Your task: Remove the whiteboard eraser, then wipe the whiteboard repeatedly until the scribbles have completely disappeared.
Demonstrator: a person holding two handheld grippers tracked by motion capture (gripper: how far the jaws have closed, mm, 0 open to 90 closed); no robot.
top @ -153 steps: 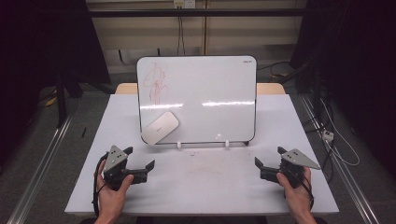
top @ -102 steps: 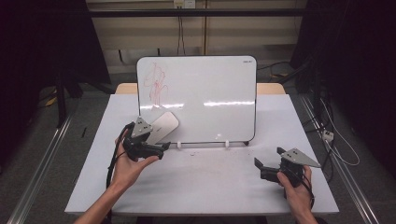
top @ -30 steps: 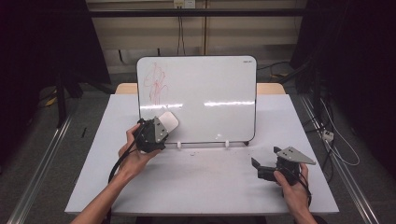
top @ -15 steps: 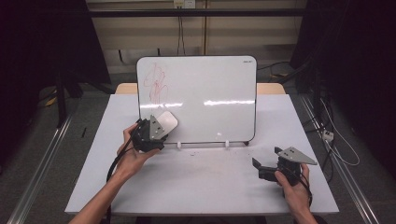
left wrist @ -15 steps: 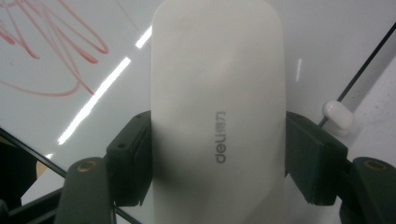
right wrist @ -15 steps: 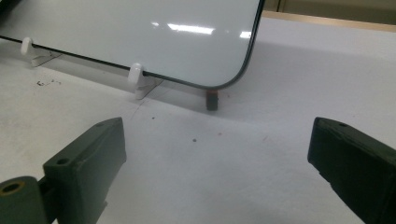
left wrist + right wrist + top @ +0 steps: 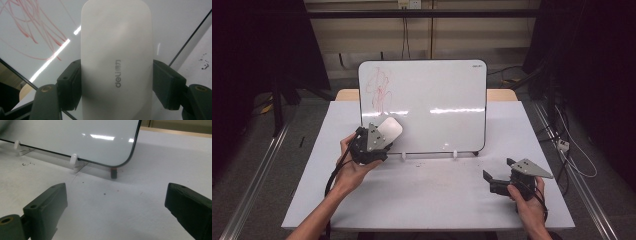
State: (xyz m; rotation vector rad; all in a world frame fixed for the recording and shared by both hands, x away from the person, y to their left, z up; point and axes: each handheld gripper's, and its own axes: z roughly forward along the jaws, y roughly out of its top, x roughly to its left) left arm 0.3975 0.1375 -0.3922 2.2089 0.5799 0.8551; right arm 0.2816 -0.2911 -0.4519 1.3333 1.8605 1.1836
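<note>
At the whiteboard's (image 7: 427, 105) lower left, against its face beside the red scribble (image 7: 379, 92), white eraser (image 7: 116, 60) pinched between left gripper (image 7: 116, 86) jaws; right gripper (image 7: 116, 202) jaws spread, empty, low over table (image 7: 437, 190).

eraser (image 7: 116, 62): white, grey lettering
whiteboard (image 7: 437, 95): glossy white, thin black edge, red scribble (image 7: 379, 90) at upper left
counter (image 7: 427, 195): pale grey-white, small dark specks
fingers (image 7: 70, 87): black
board feet (image 7: 74, 160): white

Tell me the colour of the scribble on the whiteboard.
Red scribble on the whiteboard; the left gripper view shows it best.
</note>
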